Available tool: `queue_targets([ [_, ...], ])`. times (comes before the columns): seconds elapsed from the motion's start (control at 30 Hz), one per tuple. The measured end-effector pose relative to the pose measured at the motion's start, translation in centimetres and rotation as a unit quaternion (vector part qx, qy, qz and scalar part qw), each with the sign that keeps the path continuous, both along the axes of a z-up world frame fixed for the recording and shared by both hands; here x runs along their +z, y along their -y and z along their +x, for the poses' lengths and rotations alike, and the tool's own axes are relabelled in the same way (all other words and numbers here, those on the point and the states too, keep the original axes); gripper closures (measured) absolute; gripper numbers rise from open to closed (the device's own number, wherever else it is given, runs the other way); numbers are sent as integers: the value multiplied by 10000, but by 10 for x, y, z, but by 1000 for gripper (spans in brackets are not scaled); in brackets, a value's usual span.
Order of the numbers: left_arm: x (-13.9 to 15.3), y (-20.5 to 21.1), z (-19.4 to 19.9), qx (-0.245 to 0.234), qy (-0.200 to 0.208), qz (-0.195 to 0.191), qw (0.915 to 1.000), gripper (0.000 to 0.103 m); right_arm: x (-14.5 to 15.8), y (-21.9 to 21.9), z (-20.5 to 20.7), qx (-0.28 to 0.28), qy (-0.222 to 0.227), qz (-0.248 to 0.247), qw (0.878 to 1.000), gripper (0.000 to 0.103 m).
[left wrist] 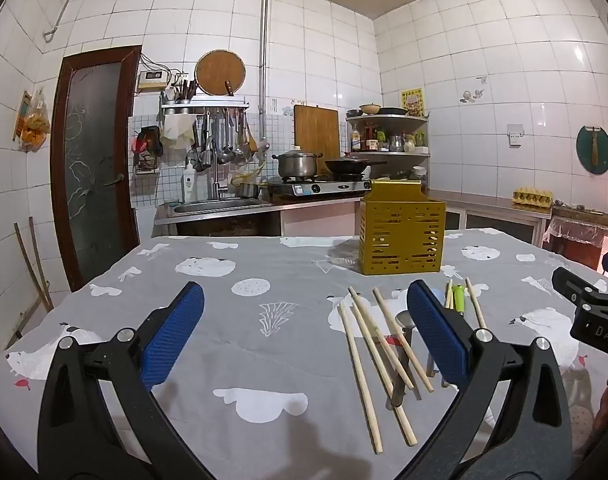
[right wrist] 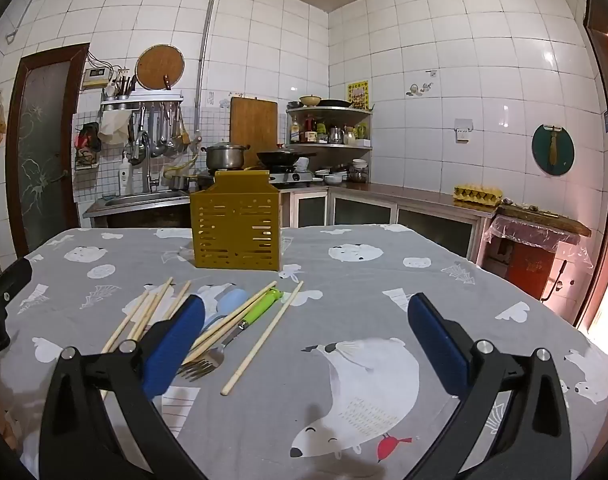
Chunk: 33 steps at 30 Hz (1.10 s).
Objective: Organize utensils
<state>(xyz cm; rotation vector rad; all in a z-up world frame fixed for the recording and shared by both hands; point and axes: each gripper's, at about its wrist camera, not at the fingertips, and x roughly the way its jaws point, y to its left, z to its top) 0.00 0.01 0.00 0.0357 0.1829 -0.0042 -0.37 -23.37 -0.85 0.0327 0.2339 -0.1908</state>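
A yellow perforated utensil holder point(left wrist: 401, 233) point(right wrist: 236, 226) stands upright on the grey tablecloth, far side. Several wooden chopsticks point(left wrist: 370, 354) point(right wrist: 264, 338) lie loose in front of it, mixed with a metal spoon point(left wrist: 405, 322), a fork point(right wrist: 202, 364), a green-handled tool point(right wrist: 262, 308) point(left wrist: 459, 298) and a pale blue piece point(right wrist: 230, 302). My left gripper point(left wrist: 306, 324) hovers open left of the pile, its right finger over the utensils. My right gripper point(right wrist: 306, 332) hovers open to the right of the pile, nothing between its pads. In the left wrist view the right gripper's black body shows at the right edge.
The table point(right wrist: 444, 280) carries a grey cloth with white bear prints. Behind it are a sink point(left wrist: 218, 206), a stove with a pot point(left wrist: 298, 164) and pan, a corner shelf point(left wrist: 388, 136), hanging ladles and an egg carton point(right wrist: 478, 194) on the counter.
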Motion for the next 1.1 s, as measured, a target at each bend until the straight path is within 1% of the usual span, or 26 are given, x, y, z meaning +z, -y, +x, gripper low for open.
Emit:
queue_targets([
  [1.1,0,0,0,4,13,-7,10000,5,-1,-2,1,-9,-41,3,10000,4],
])
